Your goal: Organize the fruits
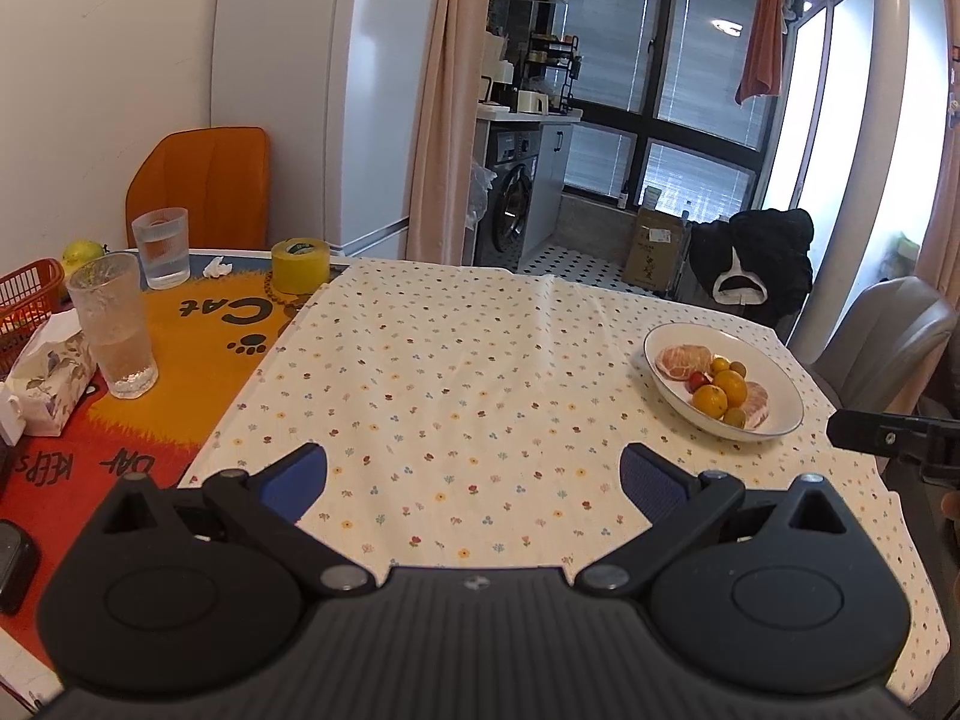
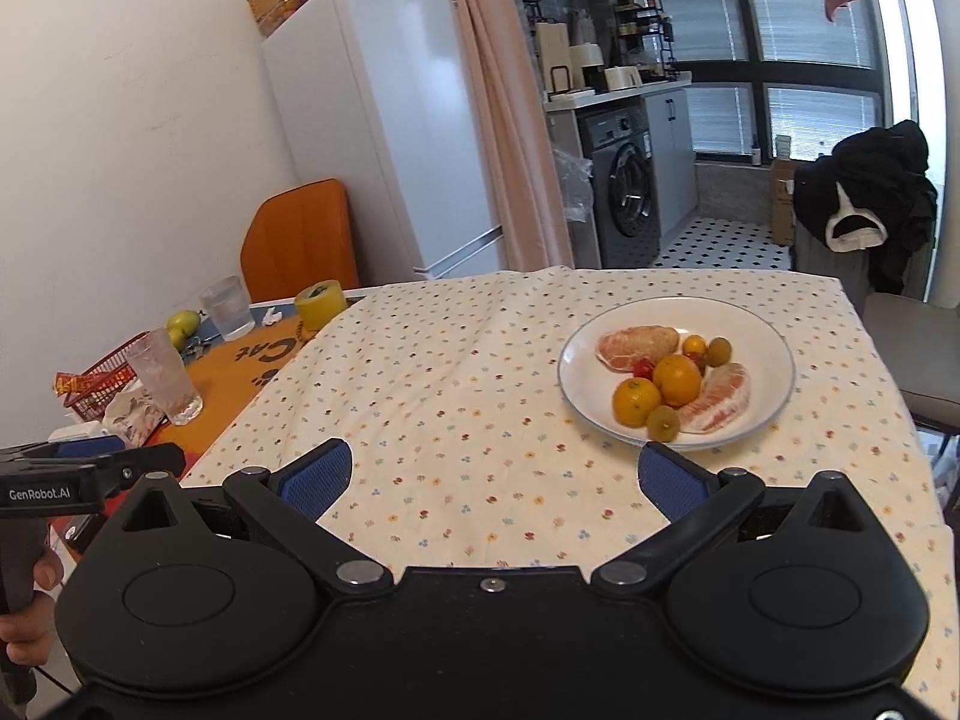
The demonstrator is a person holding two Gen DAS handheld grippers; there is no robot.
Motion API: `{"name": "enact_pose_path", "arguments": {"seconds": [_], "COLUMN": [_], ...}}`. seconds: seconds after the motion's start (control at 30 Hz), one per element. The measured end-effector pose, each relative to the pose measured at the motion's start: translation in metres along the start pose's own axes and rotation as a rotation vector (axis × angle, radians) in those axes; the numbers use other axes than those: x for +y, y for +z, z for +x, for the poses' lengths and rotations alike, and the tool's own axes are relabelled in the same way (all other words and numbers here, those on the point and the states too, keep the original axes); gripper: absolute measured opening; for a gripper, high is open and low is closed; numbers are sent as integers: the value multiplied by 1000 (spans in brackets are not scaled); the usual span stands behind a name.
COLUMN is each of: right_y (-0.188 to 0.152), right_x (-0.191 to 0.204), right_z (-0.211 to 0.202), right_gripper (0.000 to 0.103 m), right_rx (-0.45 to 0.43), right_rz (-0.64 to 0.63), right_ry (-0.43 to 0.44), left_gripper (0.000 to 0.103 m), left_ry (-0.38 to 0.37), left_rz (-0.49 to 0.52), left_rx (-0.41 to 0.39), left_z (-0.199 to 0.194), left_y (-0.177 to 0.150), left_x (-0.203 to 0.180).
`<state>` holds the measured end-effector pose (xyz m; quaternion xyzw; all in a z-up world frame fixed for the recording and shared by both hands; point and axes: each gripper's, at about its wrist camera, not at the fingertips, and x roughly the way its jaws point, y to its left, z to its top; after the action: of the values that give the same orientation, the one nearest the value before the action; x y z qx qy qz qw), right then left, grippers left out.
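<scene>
Both grippers hang over the worktop (image 2: 480, 360) with jaws spread wide, nothing in either one. The left gripper (image 1: 474, 480) is above bare flowered cloth, while the right gripper (image 2: 492, 480) sits just short of the white plate (image 2: 774, 372), which holds all the fruit. Two oranges (image 2: 677, 380), two peeled pomelo pieces, some small green fruits and cherry tomatoes are heaped touching each other. I'd guess the risk is the round ones: pinch an orange and its neighbours could roll off the plate, or the pomelo (image 2: 717, 399) gets squashed.
</scene>
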<state>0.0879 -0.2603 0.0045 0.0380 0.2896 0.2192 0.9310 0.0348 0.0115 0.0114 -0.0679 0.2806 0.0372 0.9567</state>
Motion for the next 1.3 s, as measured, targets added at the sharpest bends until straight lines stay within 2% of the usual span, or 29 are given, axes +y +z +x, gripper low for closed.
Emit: {"name": "enact_pose_path", "arguments": {"seconds": [0.1,0.57,1.3], "right_y": [-3,-19,-23], "right_x": [2,7,8], "right_z": [-5,-16,-13], "right_gripper": [103,103,103], "right_rx": [2,16,34], "right_rz": [-18,-51,-69], "right_ry": [-45,-80,-87], "left_gripper": [103,103,103], "left_ry": [-4,-31,-29], "left_rz": [18,73,81], "left_rx": [1,18,18], "left_z": [-3,-4,-3], "left_y": [-2,-15,-17], "left_x": [-5,-21,-24]}}
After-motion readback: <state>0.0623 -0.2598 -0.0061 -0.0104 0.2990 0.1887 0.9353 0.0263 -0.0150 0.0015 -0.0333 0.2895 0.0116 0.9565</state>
